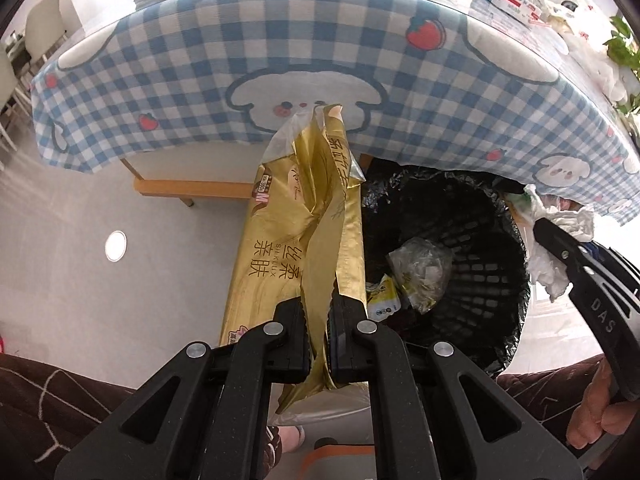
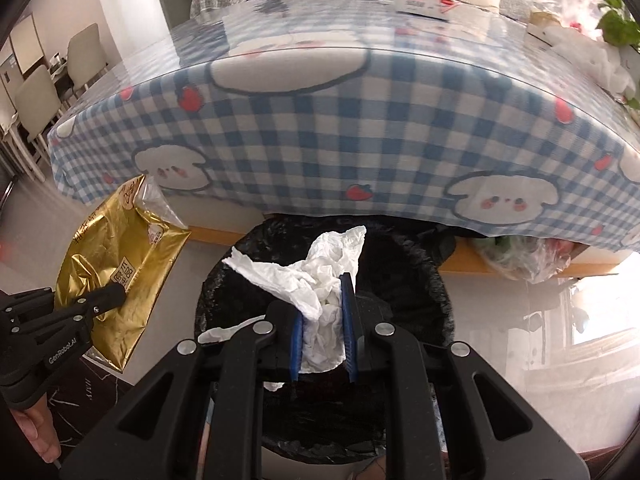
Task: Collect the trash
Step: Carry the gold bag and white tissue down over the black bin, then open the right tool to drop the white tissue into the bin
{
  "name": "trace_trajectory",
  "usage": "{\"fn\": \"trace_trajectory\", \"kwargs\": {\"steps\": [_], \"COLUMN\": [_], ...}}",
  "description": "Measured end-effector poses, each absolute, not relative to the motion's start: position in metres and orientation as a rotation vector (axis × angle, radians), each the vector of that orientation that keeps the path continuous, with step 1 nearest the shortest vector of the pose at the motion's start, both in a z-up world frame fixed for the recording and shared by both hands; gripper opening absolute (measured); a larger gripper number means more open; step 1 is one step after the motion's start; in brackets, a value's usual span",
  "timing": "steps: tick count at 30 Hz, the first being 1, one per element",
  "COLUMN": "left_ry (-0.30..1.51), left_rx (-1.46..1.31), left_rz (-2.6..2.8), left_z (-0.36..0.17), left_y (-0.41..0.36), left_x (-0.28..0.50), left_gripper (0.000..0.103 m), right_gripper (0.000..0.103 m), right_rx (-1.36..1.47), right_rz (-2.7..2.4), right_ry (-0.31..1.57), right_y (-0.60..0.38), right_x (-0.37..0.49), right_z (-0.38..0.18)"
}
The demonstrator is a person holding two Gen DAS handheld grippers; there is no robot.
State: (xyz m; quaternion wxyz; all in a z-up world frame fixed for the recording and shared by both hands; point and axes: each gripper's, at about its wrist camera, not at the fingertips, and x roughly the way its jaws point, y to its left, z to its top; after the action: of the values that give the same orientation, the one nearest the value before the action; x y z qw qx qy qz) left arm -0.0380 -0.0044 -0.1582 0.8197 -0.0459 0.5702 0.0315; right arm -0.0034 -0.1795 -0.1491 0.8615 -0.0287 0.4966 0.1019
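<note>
My left gripper (image 1: 318,312) is shut on a crumpled gold plastic wrapper (image 1: 296,232), which hangs just left of the black-lined trash bin (image 1: 500,248). The bin holds a clear crumpled bag (image 1: 422,270) and a small yellow-white packet (image 1: 384,300). My right gripper (image 2: 323,304) is shut on a wad of white tissue paper (image 2: 316,276), directly above the bin (image 2: 424,280) opening. In the left wrist view the right gripper (image 1: 560,248) with the tissue (image 1: 560,216) shows over the bin's right rim. In the right wrist view the left gripper (image 2: 116,292) with the gold wrapper (image 2: 120,256) shows at left.
A table with a blue-white checked cloth (image 1: 280,60) overhangs the bin's far side. On it lie a white box (image 2: 420,0), plastic bags (image 2: 600,64) and a green plant (image 2: 620,24). A wooden table bar (image 1: 192,188) runs underneath. White chairs (image 2: 44,104) stand far left.
</note>
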Motion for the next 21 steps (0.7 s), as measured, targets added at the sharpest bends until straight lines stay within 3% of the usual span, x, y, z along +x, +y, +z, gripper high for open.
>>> {"fn": "trace_trajectory", "kwargs": {"steps": [6,15,21], "left_ry": [1.221,1.228,1.235], "left_rx": [-0.101,-0.079,-0.053], "left_rz": [0.068,0.049,0.022], "left_z": [-0.159,-0.165,-0.17], "left_y": [-0.001,-0.012,-0.034], "left_x": [-0.037,-0.032,-0.026], "left_gripper": [0.005,0.005,0.005], "right_gripper": [0.031,0.073,0.085], "right_rx": [-0.076,-0.057,-0.022], "right_rz": [0.217,0.16,0.095], "right_ry": [1.048,1.034,1.061], "right_y": [-0.171,-0.188,-0.218], "right_x": [-0.001,0.0,0.005], "right_z": [-0.153,-0.154,-0.16]}}
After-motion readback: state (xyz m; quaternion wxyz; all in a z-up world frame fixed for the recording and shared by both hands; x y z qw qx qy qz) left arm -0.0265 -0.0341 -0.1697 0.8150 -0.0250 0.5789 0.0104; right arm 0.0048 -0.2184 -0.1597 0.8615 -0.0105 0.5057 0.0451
